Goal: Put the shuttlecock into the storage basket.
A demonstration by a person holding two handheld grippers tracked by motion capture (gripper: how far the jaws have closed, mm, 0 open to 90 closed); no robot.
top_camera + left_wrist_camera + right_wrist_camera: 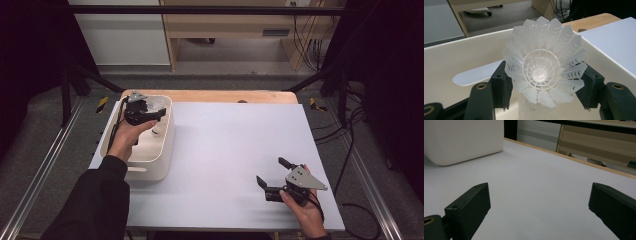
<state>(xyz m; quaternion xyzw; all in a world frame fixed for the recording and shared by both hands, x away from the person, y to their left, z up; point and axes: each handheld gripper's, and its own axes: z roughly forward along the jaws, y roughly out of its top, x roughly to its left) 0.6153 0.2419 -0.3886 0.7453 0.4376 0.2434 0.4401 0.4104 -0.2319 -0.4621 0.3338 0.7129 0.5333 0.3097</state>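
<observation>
A white plastic shuttlecock [541, 72] sits between the jaws of my left gripper [547, 72], its skirt facing the camera and keeping its full round shape. The jaws stand apart on either side of it and the pads do not squeeze it. In the high view the left gripper [159, 114] hangs over the far end of a white bin [150, 170]. Another white shuttlecock [531, 111] lies just below in the bin. My right gripper [271, 171] rests low over the table at the front right, open, with nothing between its jaws [539, 192].
The white bin [461, 140] stands at the table's left edge. A pale mat [225, 150] covers the table, with a wooden strip [215, 96] showing along the far edge. Metal frame rails and cables run along the floor on both sides.
</observation>
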